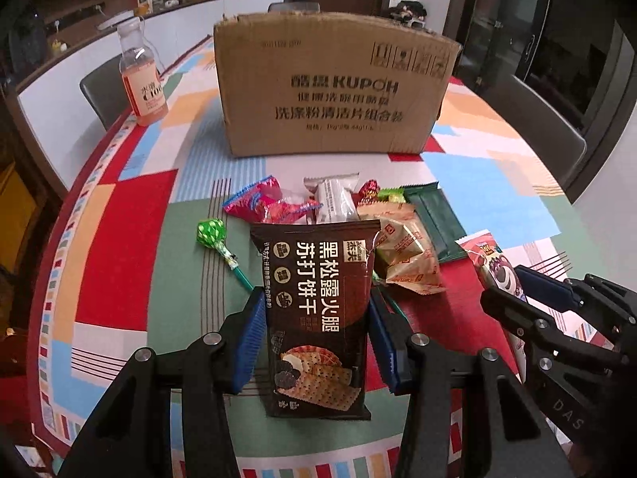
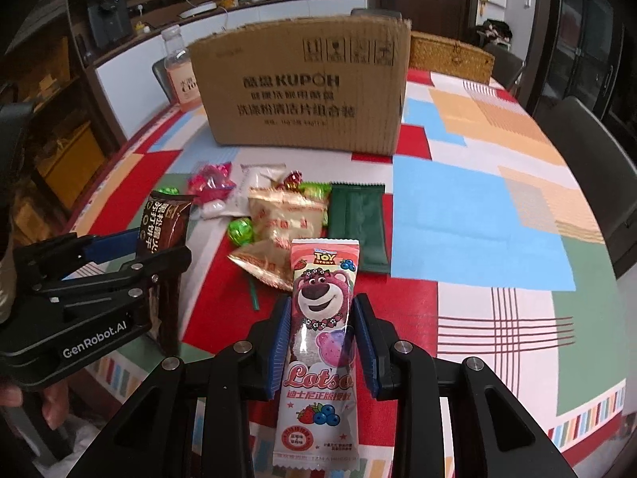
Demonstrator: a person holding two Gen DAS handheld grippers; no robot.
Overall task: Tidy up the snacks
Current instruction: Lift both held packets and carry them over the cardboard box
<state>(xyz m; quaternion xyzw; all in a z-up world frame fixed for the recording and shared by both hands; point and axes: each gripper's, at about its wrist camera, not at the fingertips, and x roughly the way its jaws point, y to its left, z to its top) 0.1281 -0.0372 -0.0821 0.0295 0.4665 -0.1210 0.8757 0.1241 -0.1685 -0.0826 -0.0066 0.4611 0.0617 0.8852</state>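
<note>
Above surface (image 1: 131,207), my left gripper (image 1: 316,318) squeezes brown cracker bag (image 1: 318,318); right gripper (image 2: 324,332) squeezes pink bear bar (image 2: 320,342). Picking-up step. Next: carry both to far cardboard box (image 1: 330,83), let go.

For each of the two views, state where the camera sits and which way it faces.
Left wrist: sits on the left gripper, faces forward and down over the table; its blue pads clamp the dark cracker pack; the right gripper shows at right.
Right wrist: sits on the right gripper, same facing; its pads clamp the pink Lotso bar; the left gripper and a hand show at left.
Shared: the cardboard box, the loose snack pile, the patterned tablecloth.
</note>
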